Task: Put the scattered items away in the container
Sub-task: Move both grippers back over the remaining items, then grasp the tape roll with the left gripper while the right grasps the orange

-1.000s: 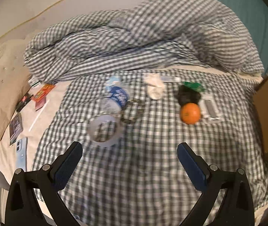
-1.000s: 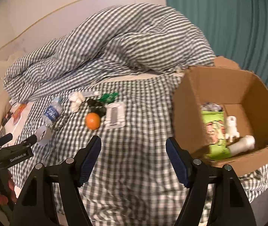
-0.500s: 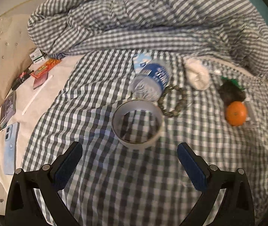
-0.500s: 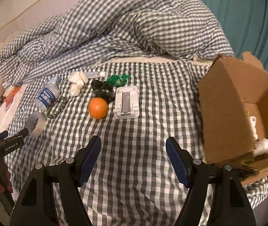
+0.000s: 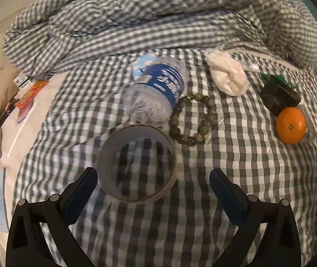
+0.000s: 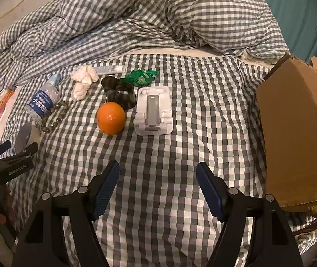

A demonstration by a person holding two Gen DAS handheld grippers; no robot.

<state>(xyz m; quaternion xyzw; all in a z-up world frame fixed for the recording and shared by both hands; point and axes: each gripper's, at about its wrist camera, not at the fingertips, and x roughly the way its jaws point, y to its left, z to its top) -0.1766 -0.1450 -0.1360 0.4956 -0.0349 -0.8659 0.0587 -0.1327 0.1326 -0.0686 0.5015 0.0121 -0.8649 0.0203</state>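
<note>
My left gripper (image 5: 152, 183) is open, its fingers on either side of the near rim of a tape roll (image 5: 137, 162) lying on the checked bedsheet. Beyond the roll lie a water bottle (image 5: 158, 91), a bead bracelet (image 5: 191, 120), crumpled tissue (image 5: 227, 75) and an orange (image 5: 291, 125). My right gripper (image 6: 157, 188) is open and empty above bare sheet, short of the orange (image 6: 111, 118) and a white phone stand (image 6: 153, 111). The cardboard box (image 6: 296, 131) stands at the right. The left gripper (image 6: 13, 153) also shows at the left edge of the right wrist view.
A rumpled checked duvet (image 6: 136, 20) is piled along the back. A black scrunchie (image 6: 118, 92), a green wrapper (image 6: 140, 76) and a tube (image 6: 110, 69) lie behind the orange. Small packets and cards (image 5: 28, 94) sit on the cream mattress at the left. A teal curtain (image 6: 303, 11) hangs at the right.
My left gripper has moved forward and down until the tape roll sits between its fingers. My right gripper has swung left toward the orange and phone stand, leaving the box at the right edge.
</note>
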